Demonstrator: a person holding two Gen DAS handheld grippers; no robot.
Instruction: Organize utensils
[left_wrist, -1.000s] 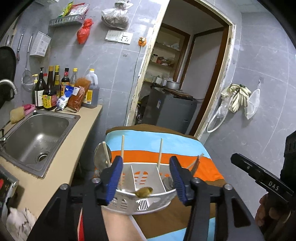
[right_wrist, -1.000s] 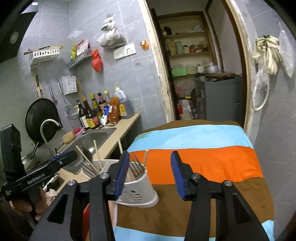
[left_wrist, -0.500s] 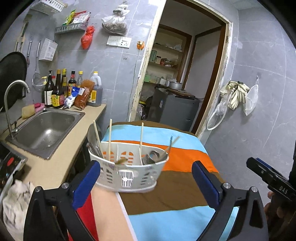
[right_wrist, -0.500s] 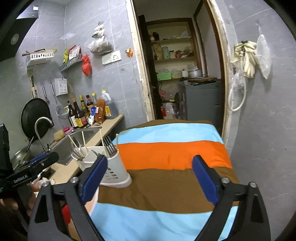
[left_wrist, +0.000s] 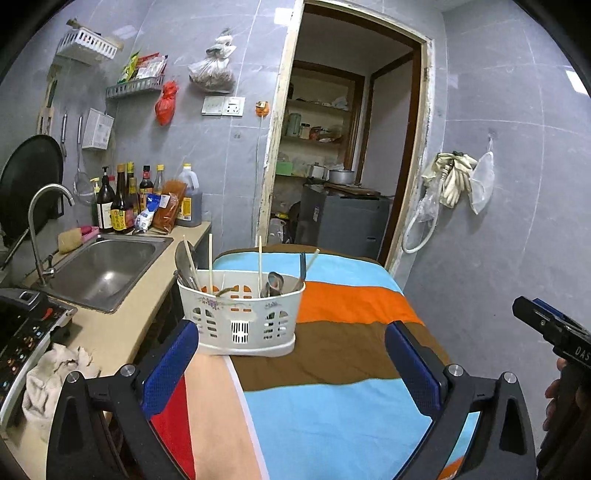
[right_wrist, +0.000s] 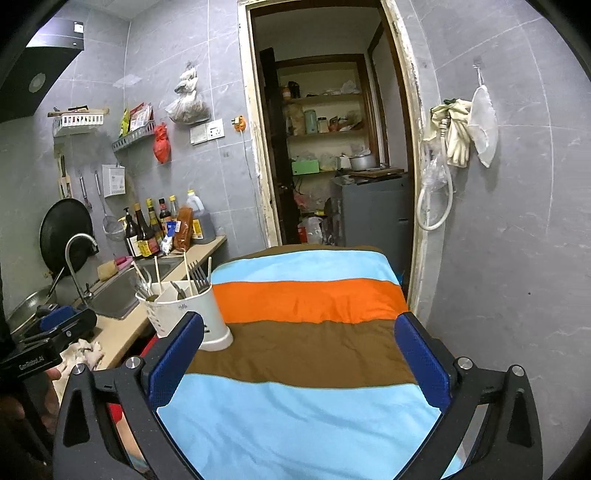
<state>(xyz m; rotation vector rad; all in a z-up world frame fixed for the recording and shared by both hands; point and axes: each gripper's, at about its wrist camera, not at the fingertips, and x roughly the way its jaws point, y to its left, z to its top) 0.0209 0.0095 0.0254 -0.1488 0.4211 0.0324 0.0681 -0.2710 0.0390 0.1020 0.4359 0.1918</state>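
White plastic utensil caddy (left_wrist: 242, 312) stands upright just ahead of my left hand-held gripper (left_wrist: 291, 363), nearer than my right hand-held gripper (right_wrist: 299, 360); both gape wide, empty.

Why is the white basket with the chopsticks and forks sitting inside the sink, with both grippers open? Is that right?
Not quite. The white basket is not in the sink; it stands on the striped cloth, beside the counter. The left wrist view shows this best. The rest holds: chopsticks and forks stick up from it, and the left gripper and right gripper are both open.
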